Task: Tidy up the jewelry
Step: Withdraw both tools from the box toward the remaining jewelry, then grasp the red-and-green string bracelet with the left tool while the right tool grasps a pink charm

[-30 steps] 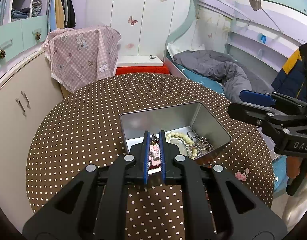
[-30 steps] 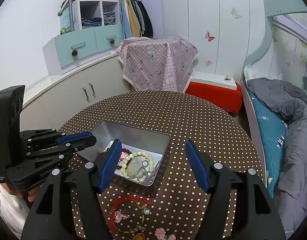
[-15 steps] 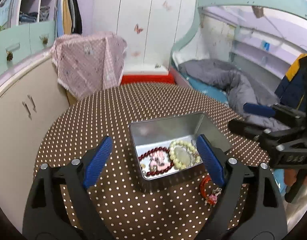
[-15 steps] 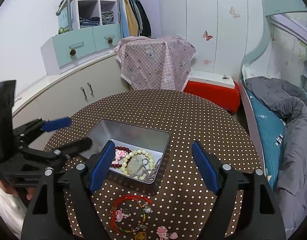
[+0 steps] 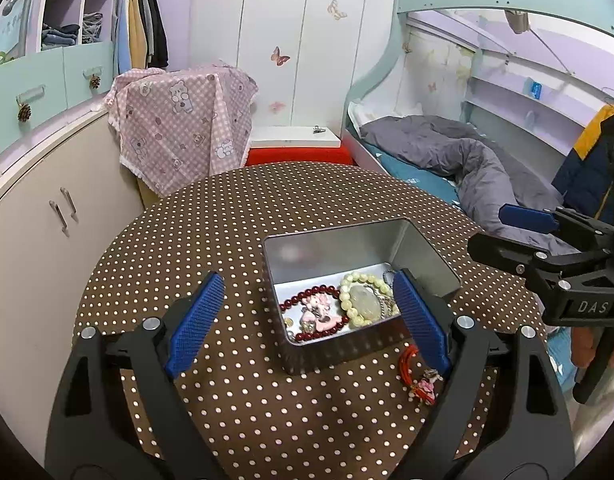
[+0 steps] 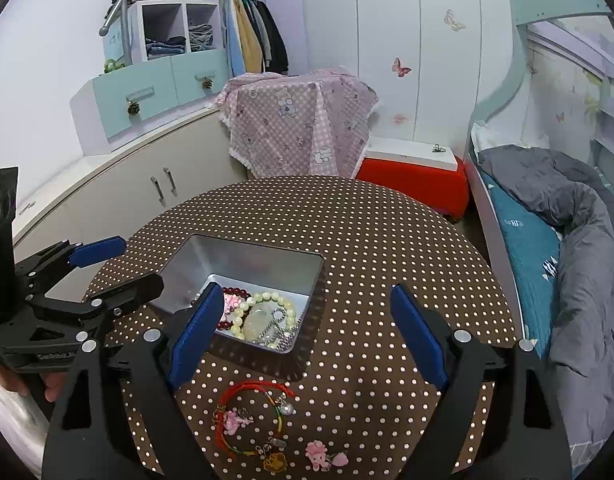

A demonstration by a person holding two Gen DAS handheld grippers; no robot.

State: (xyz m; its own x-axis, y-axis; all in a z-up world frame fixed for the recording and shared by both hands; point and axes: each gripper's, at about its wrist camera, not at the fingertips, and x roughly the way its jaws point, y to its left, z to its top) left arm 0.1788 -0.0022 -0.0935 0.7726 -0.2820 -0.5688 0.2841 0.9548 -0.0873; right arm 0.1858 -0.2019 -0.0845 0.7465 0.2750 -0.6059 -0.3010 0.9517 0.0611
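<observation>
An open silver tin (image 5: 339, 246) stands on the dotted table. In it lie a dark red bead bracelet (image 5: 307, 294) with a pink charm, a cream bead bracelet (image 5: 361, 280) and a silver chain (image 6: 277, 322). My left gripper (image 5: 307, 280) hovers open just above the tin's near side, with nothing between its pads. In front of the tin a red cord bracelet (image 6: 243, 390) rests on the cloth, beside a pink poodle charm (image 6: 319, 454) and a gold charm (image 6: 275, 462). My right gripper (image 6: 307, 290) hangs above them; its jaws are opening and hold nothing.
The round table (image 6: 387, 232) wears a brown cloth with white dots. A bed (image 6: 547, 240) with a grey quilt runs along its right. A curved cabinet (image 6: 107, 200) stands left, and a pink checked cloth (image 6: 299, 120) and a red box (image 6: 411, 180) stand behind.
My left gripper went from shut on the pink-charm bracelet over the tin to wide open; that bracelet now lies in the tin. The right jaws spread wider.
</observation>
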